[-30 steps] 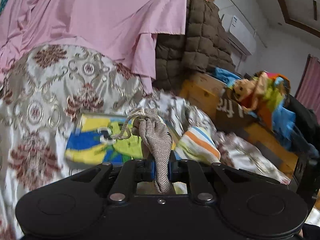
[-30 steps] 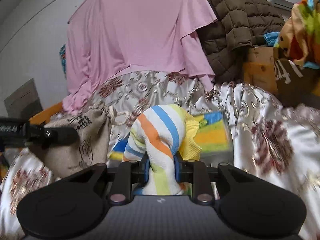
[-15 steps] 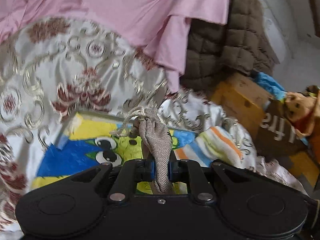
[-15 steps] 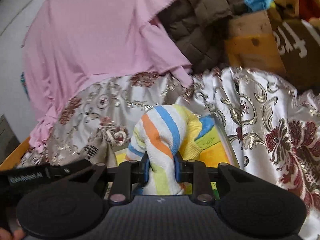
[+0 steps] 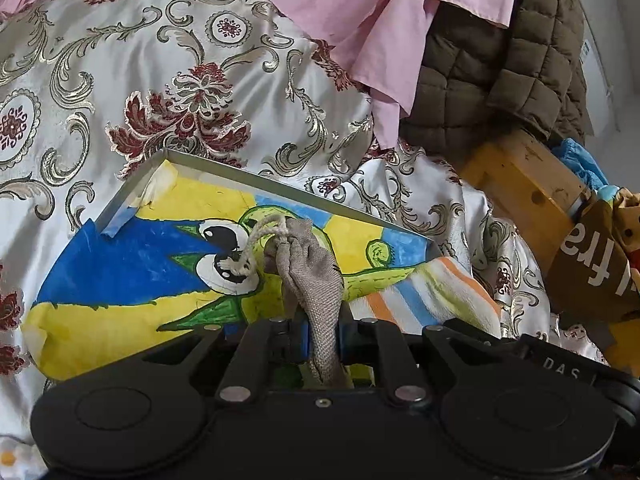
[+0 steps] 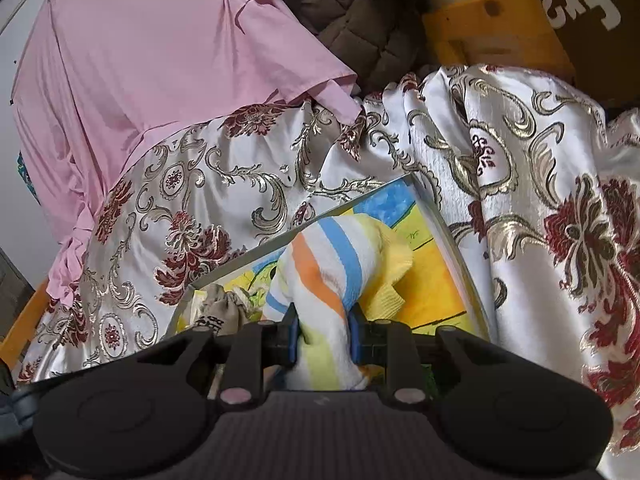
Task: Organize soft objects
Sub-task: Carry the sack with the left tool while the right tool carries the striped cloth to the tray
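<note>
Left wrist view: my left gripper (image 5: 323, 340) clamps the burlap pouch (image 5: 312, 276); my right gripper (image 6: 323, 334) pinches the striped towel (image 6: 328, 264), both over the painted tray (image 5: 132, 192).

Pinched in the left hand-held gripper (image 5: 323, 344) is a coarse, matt burlap pouch (image 5: 310, 276) with a twisted cord, ahead of it a thin metal-rimmed tray (image 5: 280, 184) on glossy satin brocade (image 5: 168, 80), beside fluffy striped terry cloth (image 6: 332, 264).
</note>
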Demonstrator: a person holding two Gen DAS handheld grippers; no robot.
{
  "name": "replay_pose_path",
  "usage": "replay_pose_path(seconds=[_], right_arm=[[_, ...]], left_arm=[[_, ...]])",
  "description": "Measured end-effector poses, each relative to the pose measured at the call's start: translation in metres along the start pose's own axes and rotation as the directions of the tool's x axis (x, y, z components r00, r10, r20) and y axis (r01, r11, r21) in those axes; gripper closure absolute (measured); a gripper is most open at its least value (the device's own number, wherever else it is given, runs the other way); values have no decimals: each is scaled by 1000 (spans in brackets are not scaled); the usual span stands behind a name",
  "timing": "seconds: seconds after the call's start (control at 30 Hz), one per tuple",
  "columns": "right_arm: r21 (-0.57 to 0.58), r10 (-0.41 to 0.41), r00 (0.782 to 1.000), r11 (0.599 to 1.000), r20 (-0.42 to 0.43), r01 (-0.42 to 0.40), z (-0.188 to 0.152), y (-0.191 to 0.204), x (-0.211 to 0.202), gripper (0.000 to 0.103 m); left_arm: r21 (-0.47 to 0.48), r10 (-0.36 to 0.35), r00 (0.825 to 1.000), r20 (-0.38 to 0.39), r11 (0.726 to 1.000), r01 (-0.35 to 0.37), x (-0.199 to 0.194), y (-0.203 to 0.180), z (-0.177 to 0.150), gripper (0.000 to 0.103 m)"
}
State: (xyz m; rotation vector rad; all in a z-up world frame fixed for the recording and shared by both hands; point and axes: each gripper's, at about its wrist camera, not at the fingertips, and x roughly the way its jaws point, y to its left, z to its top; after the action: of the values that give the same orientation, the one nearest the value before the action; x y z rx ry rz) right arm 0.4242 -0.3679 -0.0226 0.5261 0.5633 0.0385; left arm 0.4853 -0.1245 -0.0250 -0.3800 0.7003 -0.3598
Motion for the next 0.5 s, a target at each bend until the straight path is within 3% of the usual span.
replay_pose_path(seconds=[0.3, 0.5], right_arm=[[52, 31, 999, 998, -25, -30, 2, -5, 6, 77], [106, 56, 998, 993, -33, -52, 7, -12, 14, 77]], left_arm=[[6, 30, 1000, 1, 1000, -30, 12, -4, 10, 88], [-24, 93, 996, 13, 995, -92, 26, -6, 15, 86]])
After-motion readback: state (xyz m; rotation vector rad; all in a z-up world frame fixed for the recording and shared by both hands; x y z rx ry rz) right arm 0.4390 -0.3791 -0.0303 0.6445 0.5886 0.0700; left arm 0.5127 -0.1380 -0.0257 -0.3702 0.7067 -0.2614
